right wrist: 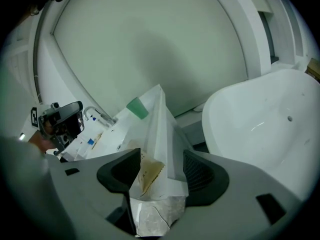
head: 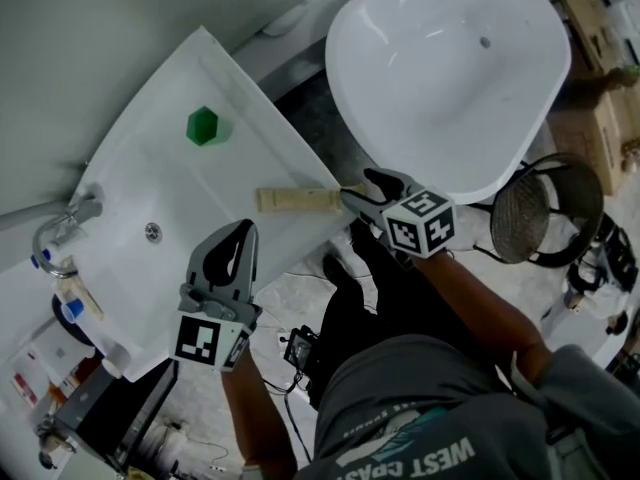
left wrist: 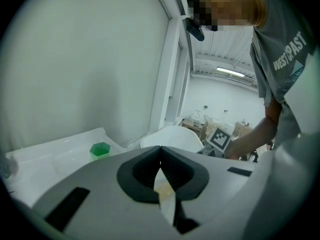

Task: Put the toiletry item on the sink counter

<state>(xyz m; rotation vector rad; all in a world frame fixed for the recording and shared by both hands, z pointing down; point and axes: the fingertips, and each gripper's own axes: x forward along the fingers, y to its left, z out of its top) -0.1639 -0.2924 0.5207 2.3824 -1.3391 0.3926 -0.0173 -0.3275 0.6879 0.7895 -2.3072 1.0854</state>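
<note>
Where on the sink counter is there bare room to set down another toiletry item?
Bare: the sink counter between the green cup and the beige packet, and its corner beyond the cup. Crowded: the faucet end, with toiletries.

Cup [head: 203, 126] on sink counter [head: 240, 158], bathtub [head: 450, 68] to right.

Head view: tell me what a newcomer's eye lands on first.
The big white bathtub fills the upper right. Next to it, at the tub-side edge of the white sink counter, a beige toiletry item in a clear wrapper sits between the open jaws of the right gripper. A bright green hexagonal cup stands alone toward the back of the counter.
</note>
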